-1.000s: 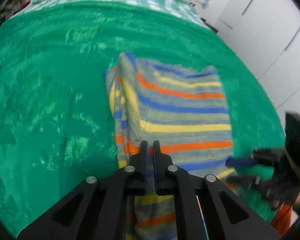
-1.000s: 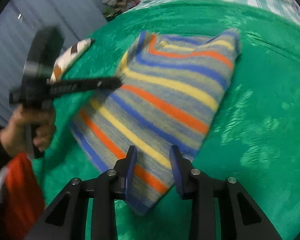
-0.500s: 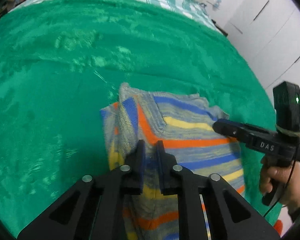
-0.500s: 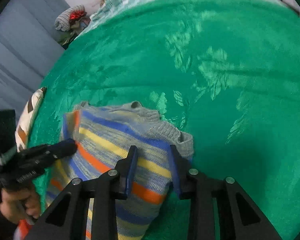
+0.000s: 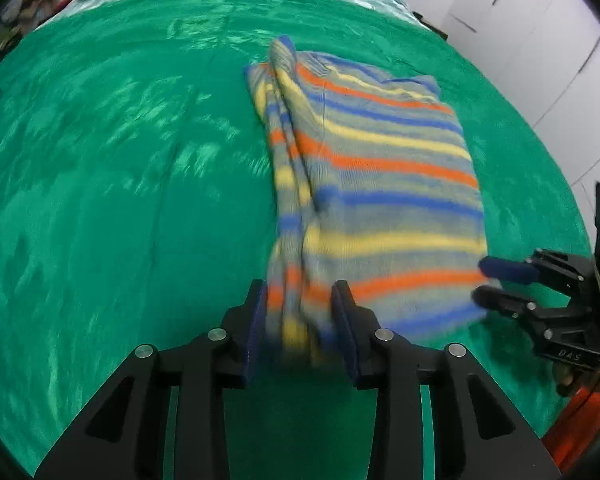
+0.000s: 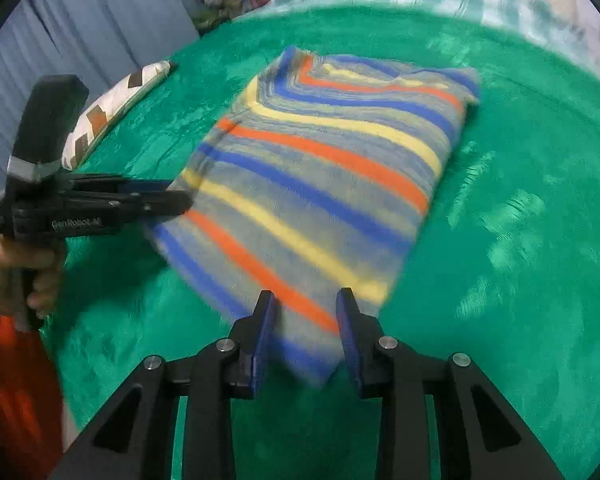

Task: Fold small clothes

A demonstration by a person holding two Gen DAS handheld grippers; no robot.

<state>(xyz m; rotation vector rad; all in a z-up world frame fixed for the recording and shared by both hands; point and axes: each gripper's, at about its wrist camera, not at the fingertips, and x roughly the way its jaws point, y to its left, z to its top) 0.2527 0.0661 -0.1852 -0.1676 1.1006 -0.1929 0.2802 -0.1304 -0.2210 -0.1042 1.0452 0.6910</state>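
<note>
While the green blanket [image 5: 120, 200] spreads under everything, we see the folded striped sweater [image 5: 380, 184] lying flat on it, our left gripper [image 5: 300, 320] and right gripper [image 6: 306, 328] each straddling a near corner, both sets of jaws opening, pads not pressing the knit.

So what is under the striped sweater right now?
The striped sweater lies folded on the green blanket, which shows all around it. Whatever sits beneath the folded layers is covered.
</note>
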